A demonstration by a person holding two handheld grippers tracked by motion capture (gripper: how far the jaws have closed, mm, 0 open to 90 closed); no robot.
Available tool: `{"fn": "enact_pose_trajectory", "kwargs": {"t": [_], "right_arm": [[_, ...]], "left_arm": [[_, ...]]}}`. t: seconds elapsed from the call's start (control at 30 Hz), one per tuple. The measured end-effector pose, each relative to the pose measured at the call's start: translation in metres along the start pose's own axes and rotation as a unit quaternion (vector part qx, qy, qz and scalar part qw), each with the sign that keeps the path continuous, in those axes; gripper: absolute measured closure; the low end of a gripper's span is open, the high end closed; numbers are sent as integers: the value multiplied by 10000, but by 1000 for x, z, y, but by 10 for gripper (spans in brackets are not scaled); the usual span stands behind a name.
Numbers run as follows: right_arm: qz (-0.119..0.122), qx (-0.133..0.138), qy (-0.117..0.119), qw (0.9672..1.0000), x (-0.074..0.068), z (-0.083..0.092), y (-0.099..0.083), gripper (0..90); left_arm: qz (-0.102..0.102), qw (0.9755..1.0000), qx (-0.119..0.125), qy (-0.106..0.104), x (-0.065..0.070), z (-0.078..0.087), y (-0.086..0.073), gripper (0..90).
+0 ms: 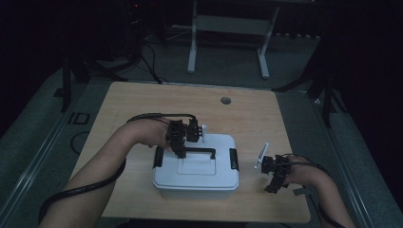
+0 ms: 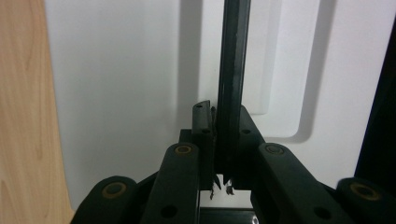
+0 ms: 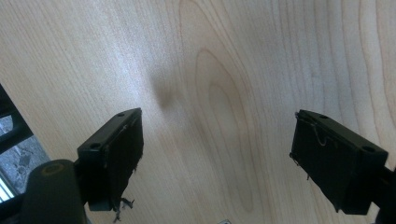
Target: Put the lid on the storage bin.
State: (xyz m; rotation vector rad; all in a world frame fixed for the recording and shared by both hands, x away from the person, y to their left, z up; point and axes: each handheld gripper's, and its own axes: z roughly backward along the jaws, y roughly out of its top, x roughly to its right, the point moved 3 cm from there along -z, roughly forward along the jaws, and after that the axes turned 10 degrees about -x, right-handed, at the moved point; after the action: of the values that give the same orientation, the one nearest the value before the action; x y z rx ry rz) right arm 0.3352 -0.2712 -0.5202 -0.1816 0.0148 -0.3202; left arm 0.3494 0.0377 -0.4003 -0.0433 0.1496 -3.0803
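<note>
A: Going left to right across the high view, what did we count?

B: We counted one wooden table [image 1: 142,99], one white lidded box [image 1: 196,183] at lower centre of the frame, and two grippers. The box had one black handle [image 1: 202,150] lying across its lid and two black latches, one at each end of the lid [image 1: 209,166].

A: And inside the box?

B: We could not tell; the lid was on and hid the contents.

A: The left gripper [image 1: 179,151]?

B: We saw it over the left part of the lid. In the left gripper view its jaws were clenched on the handle [image 2: 232,93], the dark bar running up between them against the white lid [image 2: 121,93].

A: And the right gripper [image 1: 272,186]?

B: We found it at lower right, apart from the box, over bare table. In the right gripper view its jaws stood wide and released, with bare wood [image 3: 210,70] between them.
</note>
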Motion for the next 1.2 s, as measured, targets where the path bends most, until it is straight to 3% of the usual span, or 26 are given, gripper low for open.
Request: {"fn": "enact_pose_trajectory", "kwargs": {"t": [0.3, 0.37, 0.4, 0.43, 0.47, 0.53, 0.57, 0.67, 0.73, 0.8, 0.9, 1.03, 1.2], "right_arm": [[27, -3, -12, 10000, -1, 0, 3, 166], [32, 10, -6, 10000, -1, 1, 4, 166], [34, 6, -9, 10000, -1, 1, 4, 166], [42, 10, -10, 10000, -1, 1, 4, 166], [40, 12, -9, 10000, -1, 1, 4, 166], [35, 10, -11, 10000, -1, 1, 4, 166], [40, 10, -14, 10000, -1, 1, 4, 166], [39, 17, -7, 10000, -1, 0, 4, 166], [41, 14, -16, 10000, -1, 0, 4, 166], [43, 22, -22, 10000, -1, 1, 4, 166], [37, 43, -5, 10000, -1, 1, 4, 166], [51, 36, -12, 10000, -1, 2, 6, 166], [43, 51, -18, 10000, -1, 3, 7, 166]], "left_arm": [[55, 9999, 90, -64, -1, -1, -2, 825], [46, 10000, 64, 18, -1, -1, -1, 816], [83, 9999, 83, 109, -2, 0, 0, 770], [139, 9997, 139, 171, -3, 1, 0, 661], [273, 9992, 236, 142, -5, 3, -1, 579], [608, 9966, 423, 358, -11, 7, -4, 412], [690, 9959, 473, 341, -13, 7, -5, 331], [657, 9959, 538, 309, -15, 7, -10, 169], [637, 9960, 524, 343, -14, 4, -12, 135], [596, 9961, 528, 379, -12, 1, -14, 41], [520, 9945, 804, 427, -10, -1, -18, 19], [632, 9923, 905, 562, -12, -1, -27, 18], [775, 9897, 1078, 544, -13, 2, -46, 19]]}}
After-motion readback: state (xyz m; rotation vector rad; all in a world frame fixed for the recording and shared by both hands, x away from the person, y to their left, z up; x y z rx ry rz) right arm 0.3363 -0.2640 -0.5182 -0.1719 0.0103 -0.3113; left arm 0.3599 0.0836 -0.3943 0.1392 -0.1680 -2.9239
